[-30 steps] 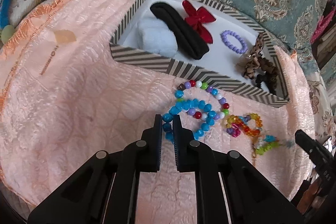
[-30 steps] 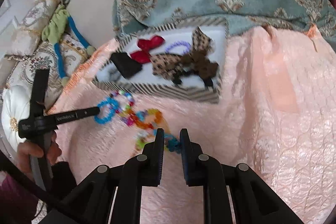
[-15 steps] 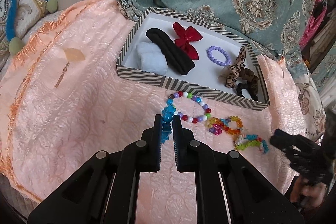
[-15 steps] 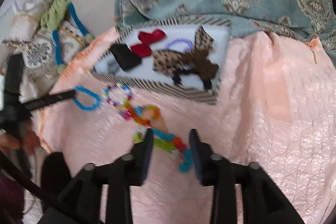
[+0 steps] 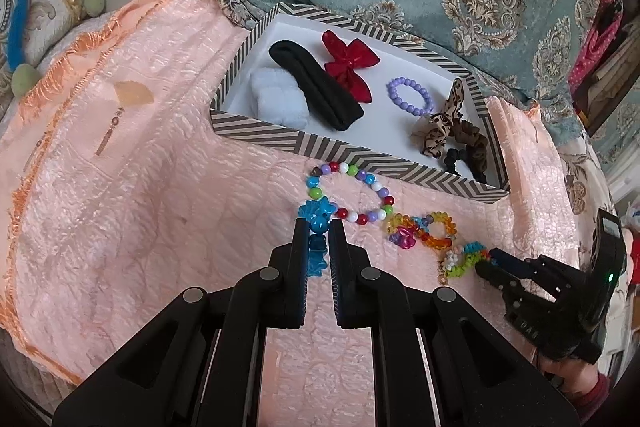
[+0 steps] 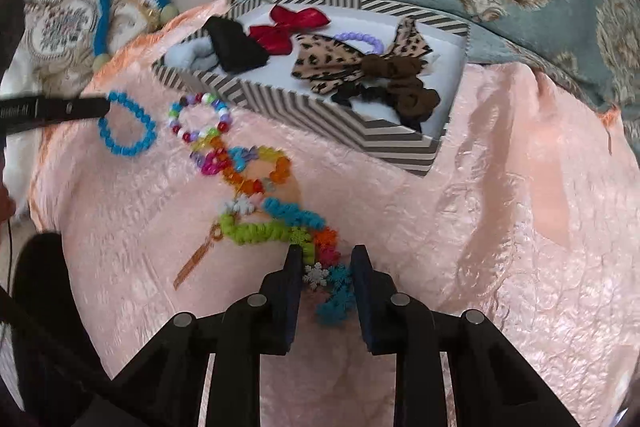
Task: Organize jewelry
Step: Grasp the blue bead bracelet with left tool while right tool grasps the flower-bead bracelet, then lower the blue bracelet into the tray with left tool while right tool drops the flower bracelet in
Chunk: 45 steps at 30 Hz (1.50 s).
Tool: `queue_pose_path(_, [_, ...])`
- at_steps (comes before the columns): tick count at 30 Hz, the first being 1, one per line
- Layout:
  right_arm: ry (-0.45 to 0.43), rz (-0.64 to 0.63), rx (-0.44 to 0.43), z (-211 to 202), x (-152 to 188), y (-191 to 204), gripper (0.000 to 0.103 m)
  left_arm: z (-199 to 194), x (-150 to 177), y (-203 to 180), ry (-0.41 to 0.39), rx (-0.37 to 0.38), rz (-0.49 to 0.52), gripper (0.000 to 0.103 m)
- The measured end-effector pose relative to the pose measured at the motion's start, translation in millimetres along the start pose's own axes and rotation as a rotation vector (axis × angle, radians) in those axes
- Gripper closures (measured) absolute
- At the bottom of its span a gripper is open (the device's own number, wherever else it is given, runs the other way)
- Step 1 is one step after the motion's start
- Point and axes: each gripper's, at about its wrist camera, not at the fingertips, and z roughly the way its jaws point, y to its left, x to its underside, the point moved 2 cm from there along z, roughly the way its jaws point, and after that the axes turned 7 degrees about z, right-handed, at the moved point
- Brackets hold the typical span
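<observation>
Lying on the peach quilted bedspread (image 6: 500,195), the multicoloured bracelet of spiky snowflake-shaped plastic beads (image 6: 280,227) was found stretched along a slanted line, its green and blue end toward the other bracelets and its teal end (image 6: 336,295) reaching in between the fingers of the right gripper (image 6: 325,259). Those fingers were seen apart but closing, with the beads between them and not yet visibly pressed. The long axis of the bracelet was judged to run obliquely away from the fingers, so only its near end would be caught. The striped open cardboard box (image 6: 332,107) lay beyond, up and ahead. The blue round-bead bracelet (image 6: 128,125) was held clamped by the left gripper (image 5: 319,227), clear of the bedspread.
</observation>
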Motion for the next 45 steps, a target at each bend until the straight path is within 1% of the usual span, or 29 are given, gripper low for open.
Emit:
queue_pose_path(3, [-0.027, 0.079, -0.063, -8, -2, -11, 0.08, -3, -1, 1, -0.005, -0.002, -0.002, 0.095])
queue_pose_path(6, [-0.066, 0.103, -0.097, -26, -5, -12, 0.08, -7, -3, 3, -0.011, 0.0, -0.007, 0.095])
queue_pose_path(13, [-0.16, 0.07, -0.112, -69, -22, -1, 0.08, -16, -10, -3, -0.024, 0.009, -0.004, 0.095])
queue_pose_path(19, [-0.212, 0.033, -0.106, -90, -42, 6, 0.08, -27, -30, -20, -0.056, 0.002, 0.039, 0.095])
queue_pose_path(24, [-0.245, 0.0, -0.088, -102, -63, 11, 0.08, -30, -46, -32, -0.074, -0.009, 0.073, 0.095])
queue_pose_path(29, [-0.255, -0.029, -0.078, -102, -81, 16, 0.08, -27, -61, -45, -0.083, -0.026, 0.114, 0.095])
queue_pose_path(34, [-0.253, -0.042, -0.077, -94, -98, 19, 0.08, -17, -74, -54, -0.082, -0.04, 0.149, 0.095])
queue_pose_path(41, [-0.238, -0.047, -0.085, -73, -125, 21, 0.08, 2, -95, -54, -0.073, -0.056, 0.158, 0.095])
queue_pose_path(45, [-0.228, -0.042, -0.084, -56, -147, 18, 0.08, 19, -114, -51, -0.068, -0.071, 0.166, 0.095])
